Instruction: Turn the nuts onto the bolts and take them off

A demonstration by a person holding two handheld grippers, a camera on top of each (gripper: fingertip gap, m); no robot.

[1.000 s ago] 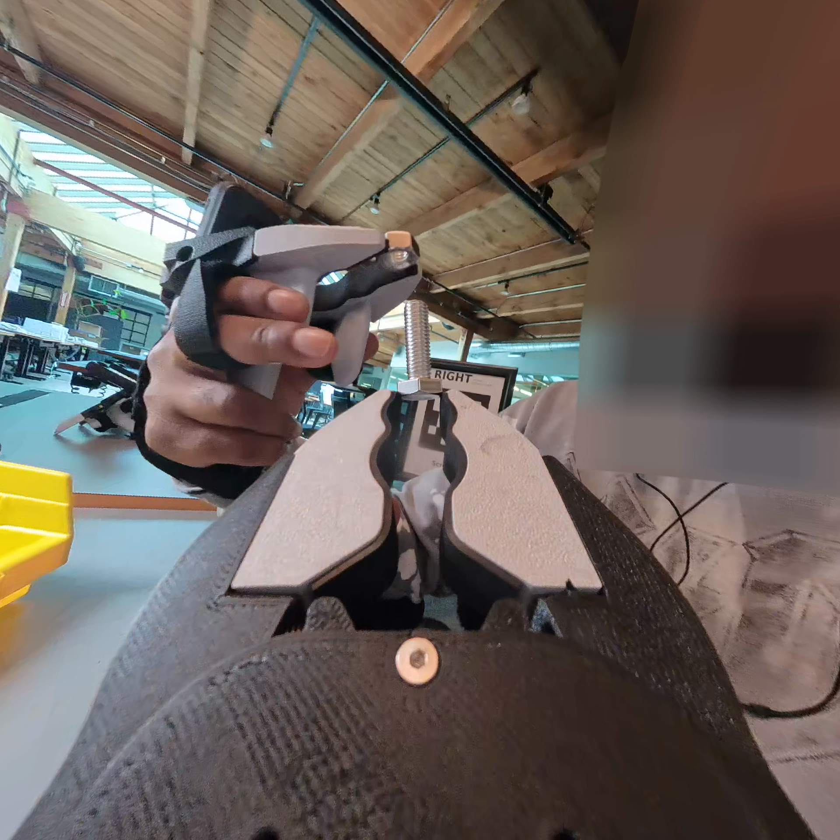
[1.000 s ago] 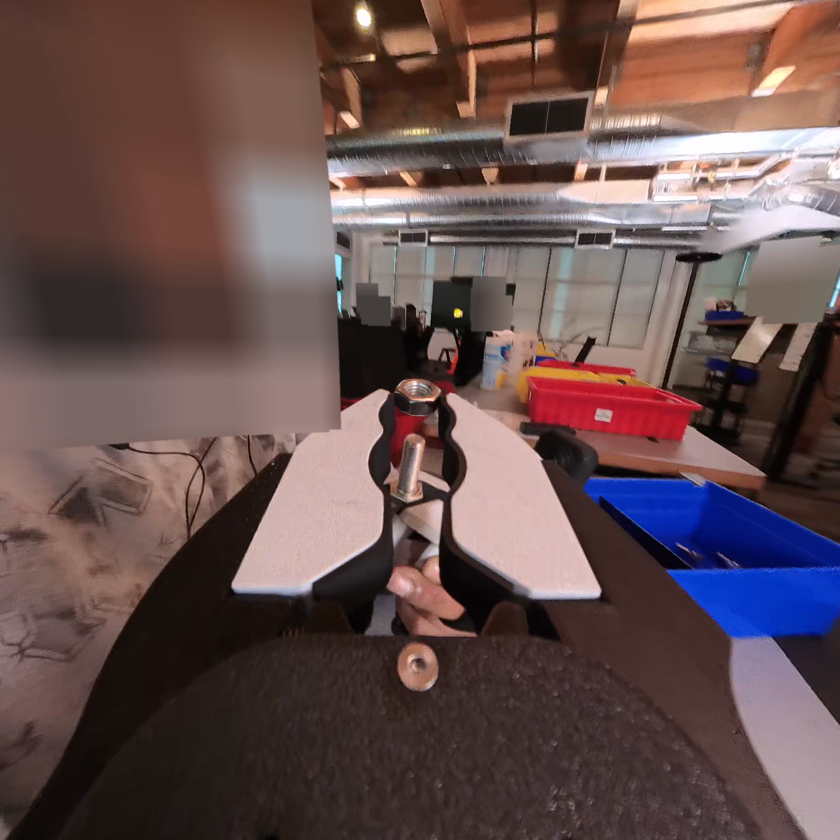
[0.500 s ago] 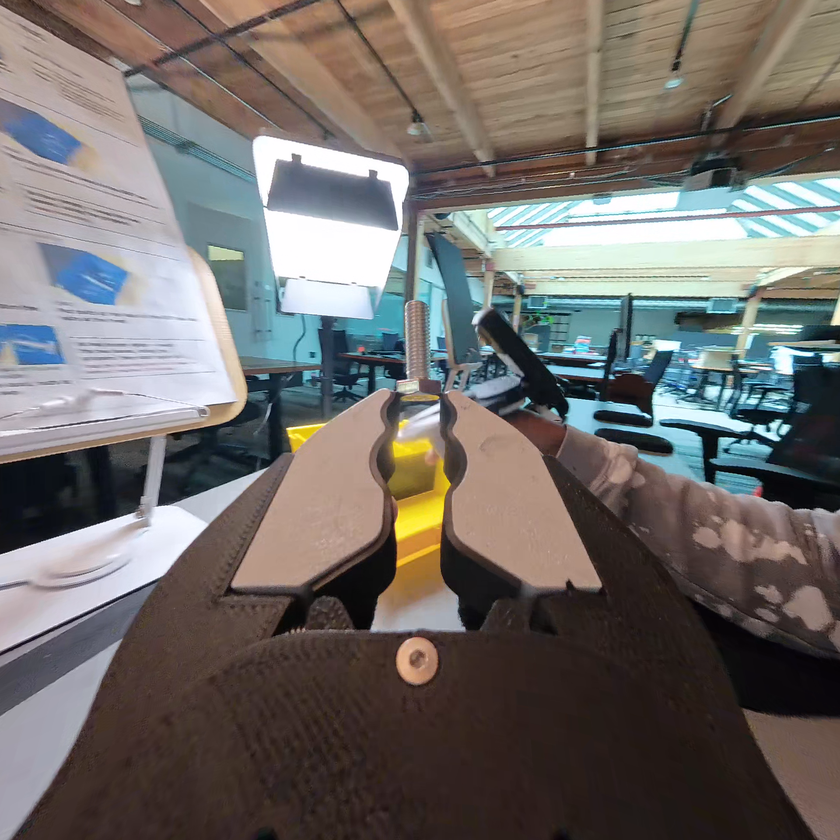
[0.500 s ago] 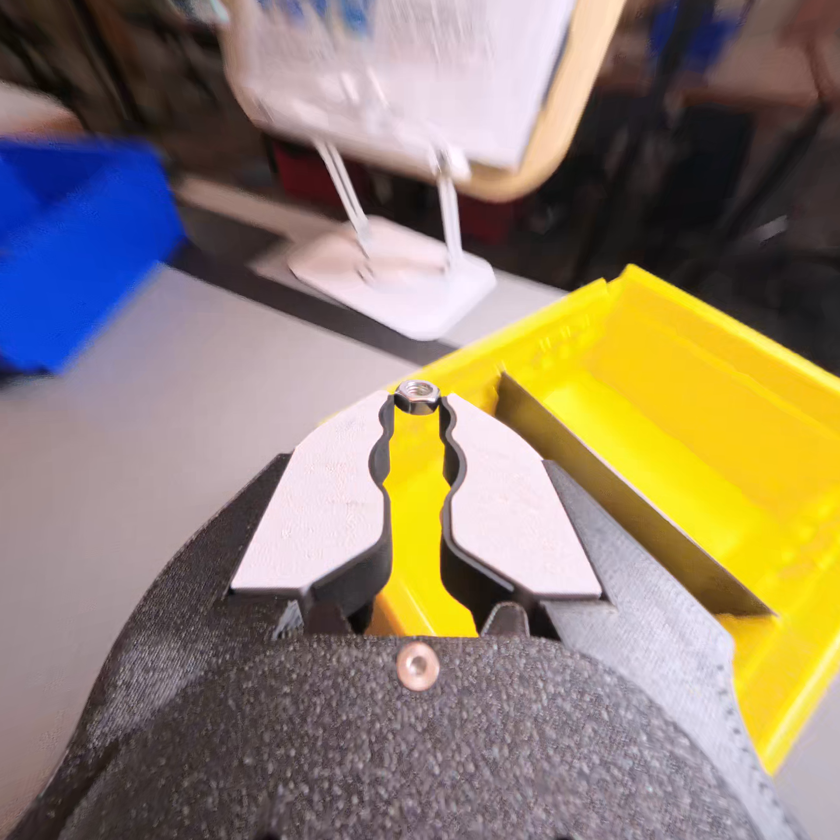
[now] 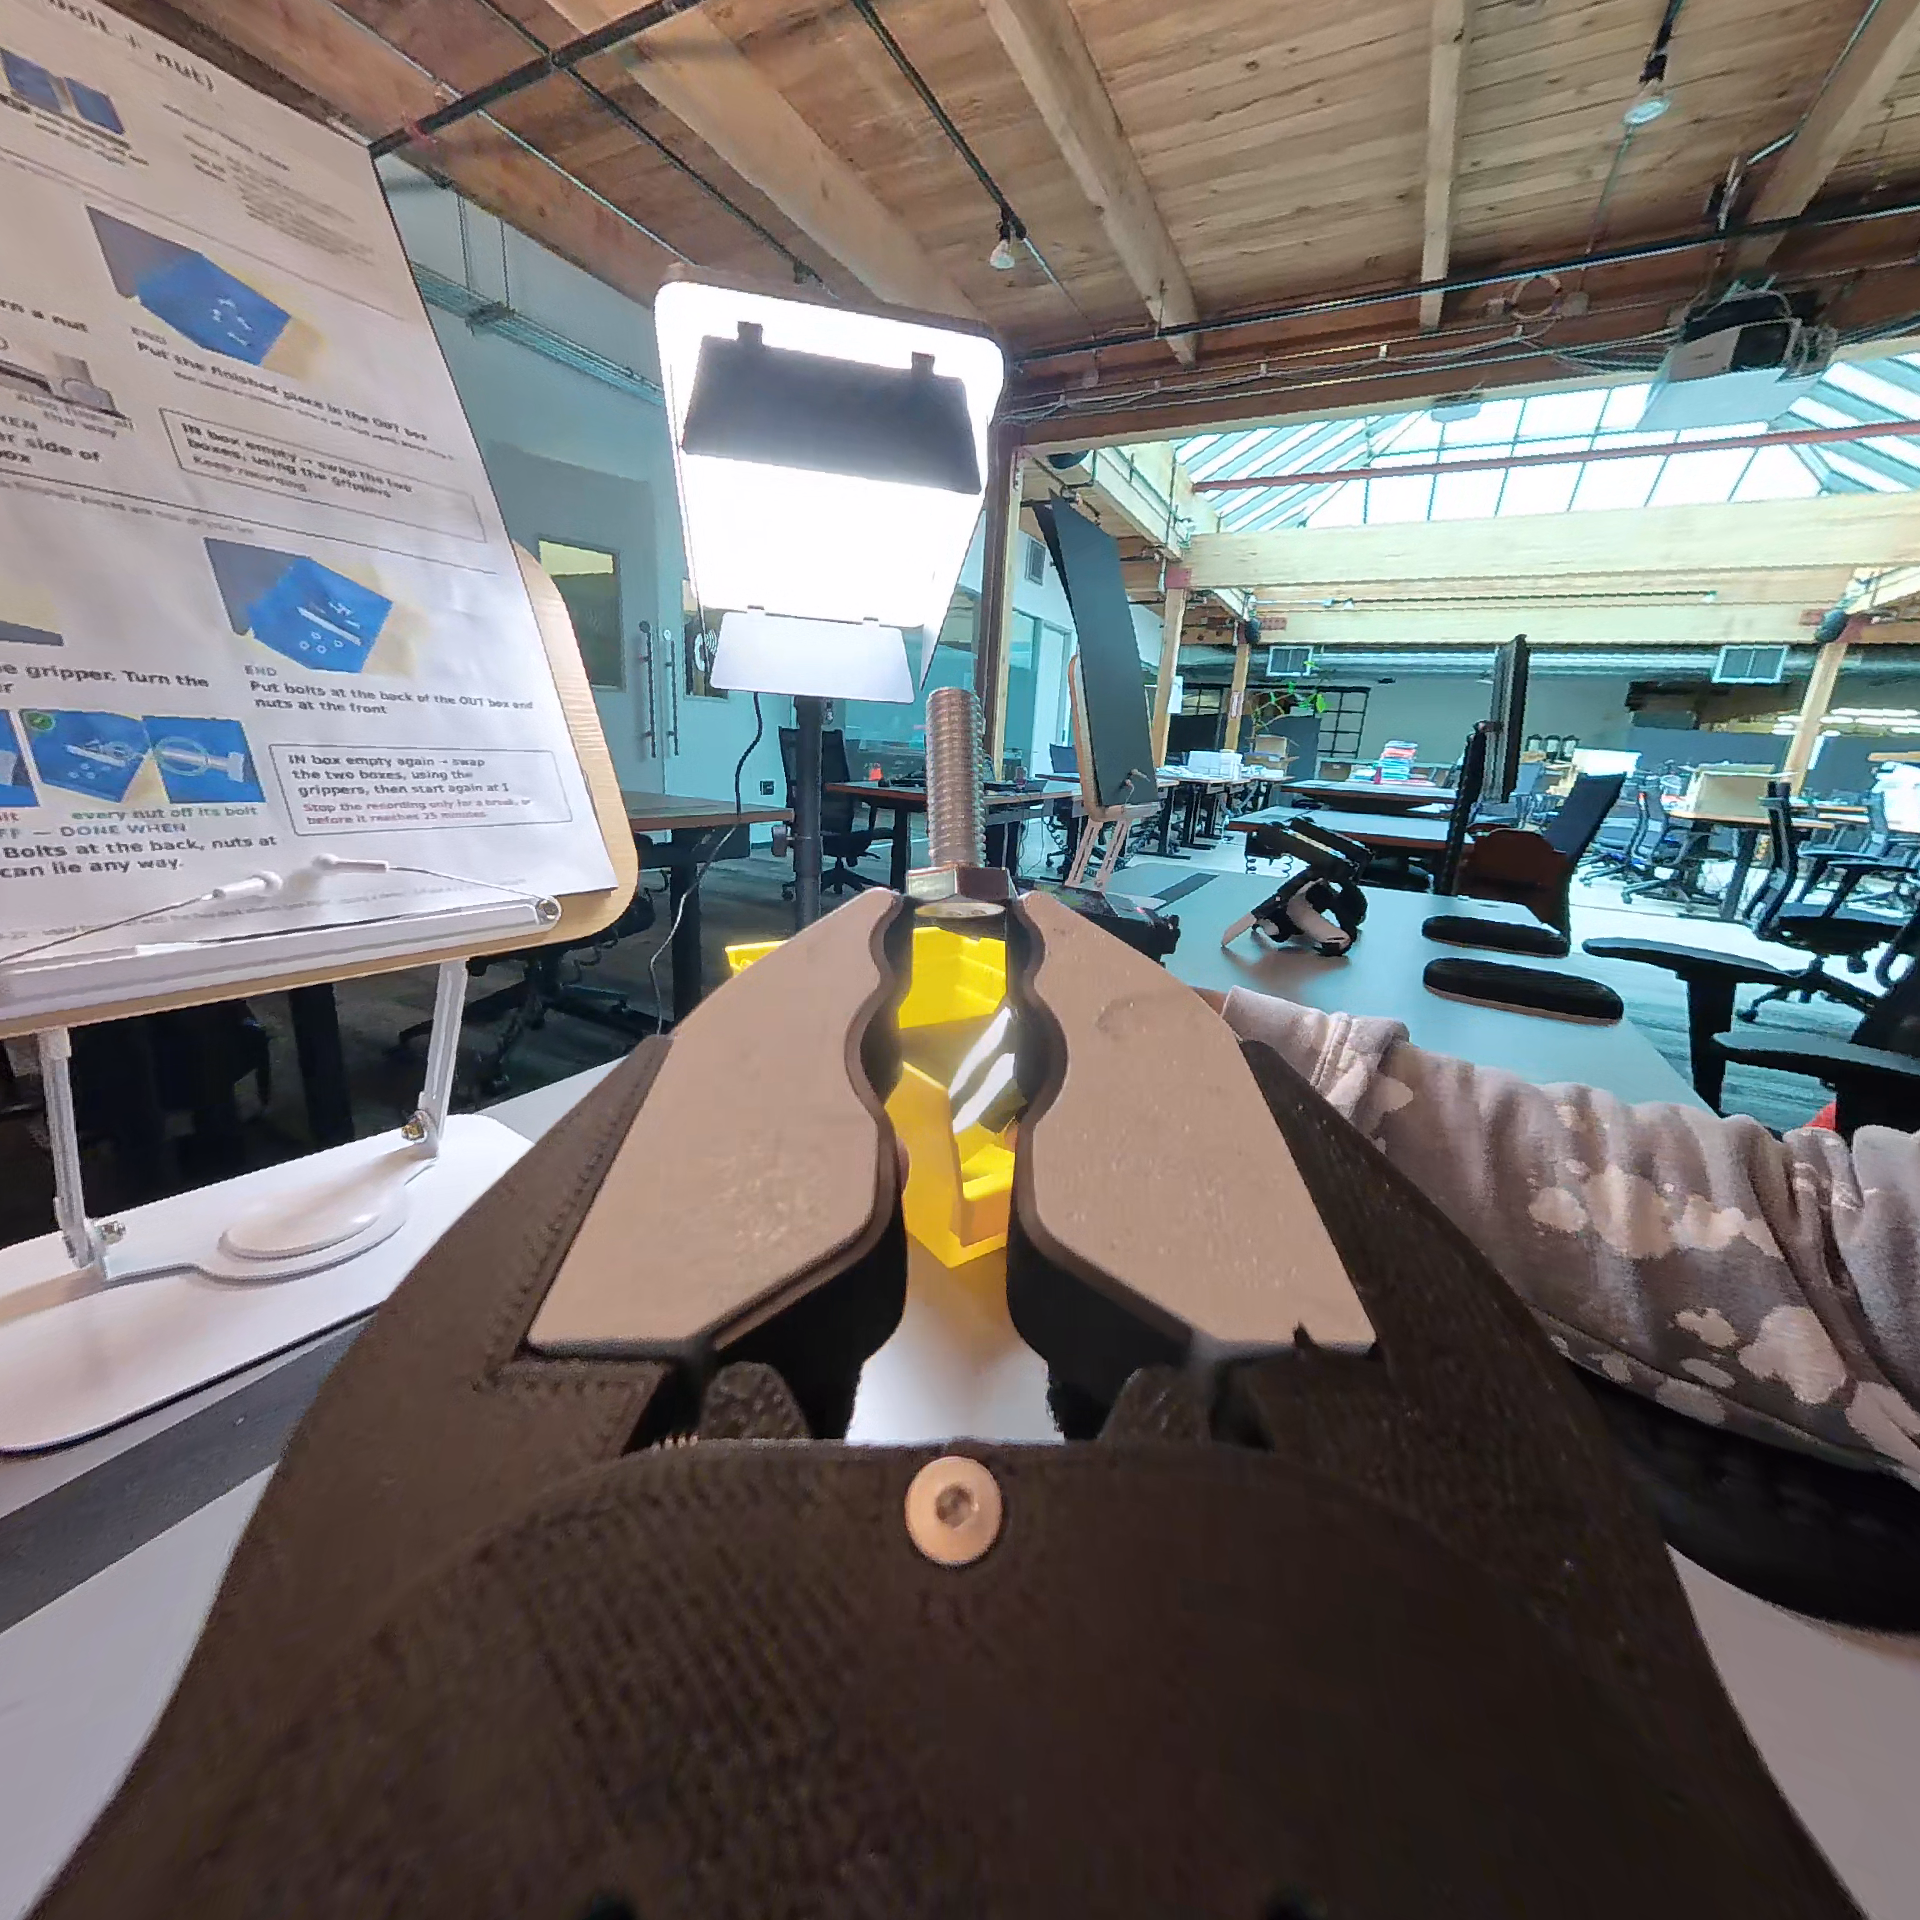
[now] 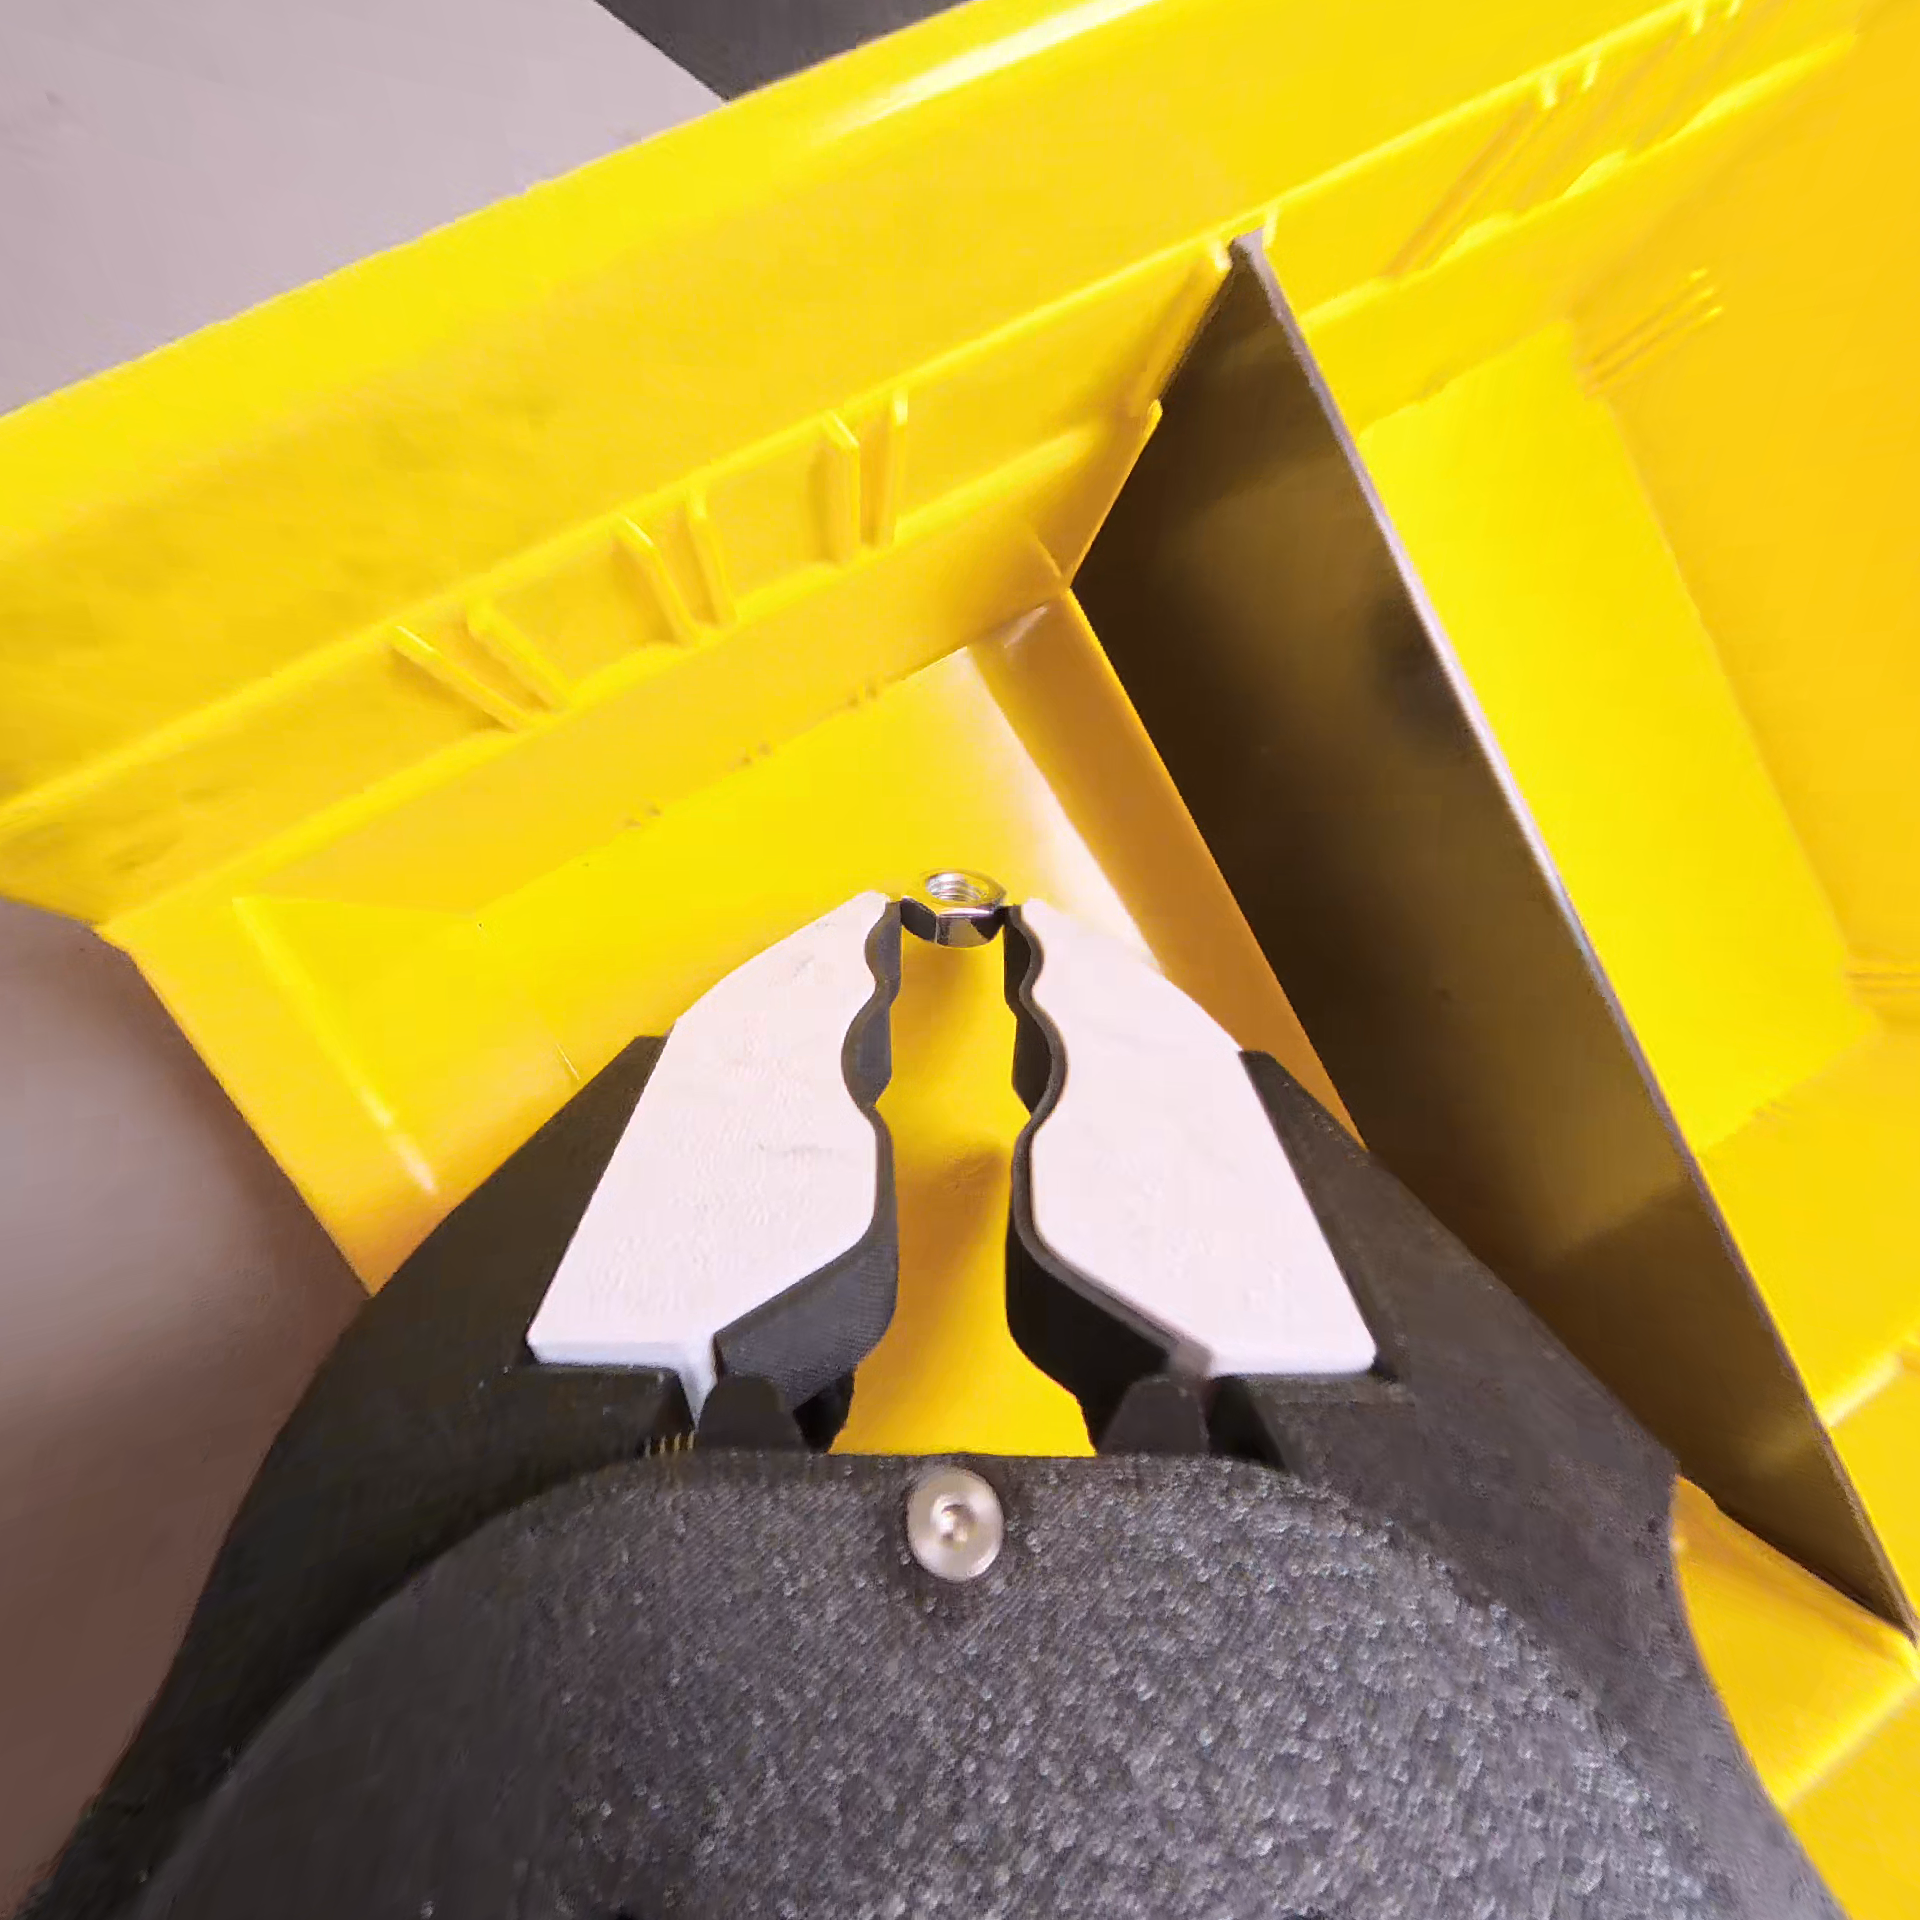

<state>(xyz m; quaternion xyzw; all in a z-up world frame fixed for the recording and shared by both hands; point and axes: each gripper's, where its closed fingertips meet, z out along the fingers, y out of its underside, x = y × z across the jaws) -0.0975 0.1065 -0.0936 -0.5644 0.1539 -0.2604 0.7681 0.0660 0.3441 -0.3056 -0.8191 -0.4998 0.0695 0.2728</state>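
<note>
My left gripper (image 5: 956, 902) is shut on the hex head of a silver bolt (image 5: 953, 777), whose threaded shank stands upright above the fingertips. My right gripper (image 6: 951, 916) is shut on a small silver nut (image 6: 951, 907) at its tips and holds it low inside the near compartment of a yellow bin (image 6: 540, 436). A metal divider (image 6: 1382, 852) splits the bin just right of the nut. The yellow bin also shows in the left wrist view (image 5: 940, 1143) between the fingers, with part of the right gripper over it.
A white stand with an instruction sheet (image 5: 239, 540) stands at the left on the grey table (image 5: 135, 1579). A person's patterned sleeve (image 5: 1579, 1174) reaches across from the right. A studio light (image 5: 831, 499) stands behind. Desks and chairs fill the room beyond.
The nut has come off the bolt. My right gripper has carried it away and down into the yellow bin. My left gripper has swung round, still holding the bolt upright.
</note>
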